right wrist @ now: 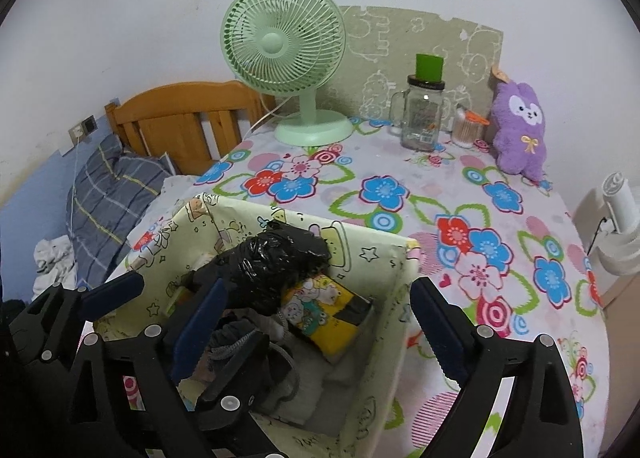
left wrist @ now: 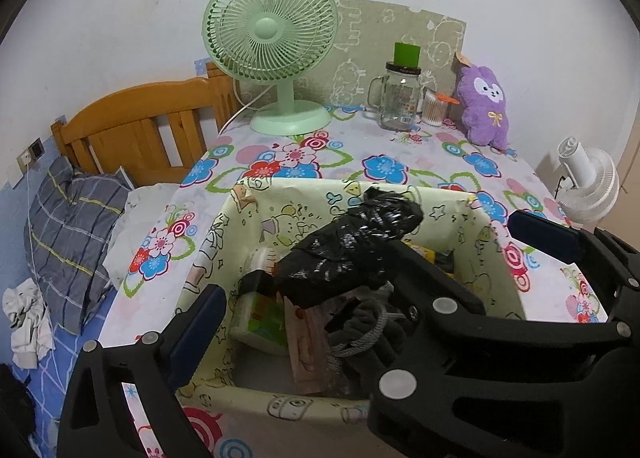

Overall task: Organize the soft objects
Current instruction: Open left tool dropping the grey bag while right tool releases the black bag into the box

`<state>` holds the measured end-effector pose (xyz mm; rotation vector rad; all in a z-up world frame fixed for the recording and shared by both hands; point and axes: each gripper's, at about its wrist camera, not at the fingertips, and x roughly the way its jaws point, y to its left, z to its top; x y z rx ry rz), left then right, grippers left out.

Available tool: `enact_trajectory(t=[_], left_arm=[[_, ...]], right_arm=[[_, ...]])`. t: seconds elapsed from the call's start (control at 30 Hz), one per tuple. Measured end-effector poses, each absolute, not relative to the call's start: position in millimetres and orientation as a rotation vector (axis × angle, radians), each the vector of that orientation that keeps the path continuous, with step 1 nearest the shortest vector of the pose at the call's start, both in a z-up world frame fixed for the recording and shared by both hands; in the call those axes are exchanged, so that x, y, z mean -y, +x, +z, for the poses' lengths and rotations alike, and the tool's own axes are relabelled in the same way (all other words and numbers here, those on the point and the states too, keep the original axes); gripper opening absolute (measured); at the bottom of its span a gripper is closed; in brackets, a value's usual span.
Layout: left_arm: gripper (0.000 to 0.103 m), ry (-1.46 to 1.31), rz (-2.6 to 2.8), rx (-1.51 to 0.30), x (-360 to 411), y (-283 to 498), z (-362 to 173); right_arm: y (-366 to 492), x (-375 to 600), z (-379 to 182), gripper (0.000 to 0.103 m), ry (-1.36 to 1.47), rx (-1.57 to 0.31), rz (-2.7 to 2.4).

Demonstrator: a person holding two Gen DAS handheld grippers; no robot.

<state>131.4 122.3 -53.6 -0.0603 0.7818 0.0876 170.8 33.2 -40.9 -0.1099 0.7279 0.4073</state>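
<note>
Flowered cloth covers the table (right wrist: 400, 161), which stands against a white wall beside a bed with a wooden headboard (left wrist: 132, 121) and a checked pillow (left wrist: 68, 234).

At the back of the table stand a green fan (left wrist: 276, 45), a glass jar (left wrist: 398, 97) with a green cap, a tub of cotton swabs (left wrist: 432, 109) and a purple plush (right wrist: 520, 129). The plush sits upright against the wall, well apart from both grippers. A white fan (left wrist: 584, 181) shows past the table's right edge.

At the near left corner of the table stands an open fabric box (right wrist: 384, 258) printed with cartoons. A crumpled black bag (right wrist: 276, 262) lies on top of the things in the box, toward the far wall. Under and beside it lie a yellow printed pack (right wrist: 324, 310), grey cloth with a cord (left wrist: 368, 334) and a green pack (left wrist: 264, 322).

Both grippers hang over the box, crossing one another. The right gripper (right wrist: 316, 286) has its jaws spread wide: one blue pad is inside the box just beside the bag, the other outside the right wall. The left gripper (left wrist: 340, 266) also has its jaws spread, with the bag between them. Whether any finger touches the bag cannot be told.
</note>
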Motion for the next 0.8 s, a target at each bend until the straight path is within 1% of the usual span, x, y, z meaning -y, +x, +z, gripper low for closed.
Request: enact_trajectory(t=[0.23, 0.8], left_arm=[[0.100, -0.058, 0.075, -0.750, -110, 120, -42], [0.100, -0.013, 0.044, -0.661, -66, 89, -8]], right_arm=[[157, -18, -29, 0.095, -0.109, -0.721, 0.365], [115, 32, 4, 0.095, -0.068, -0.621, 0.299]])
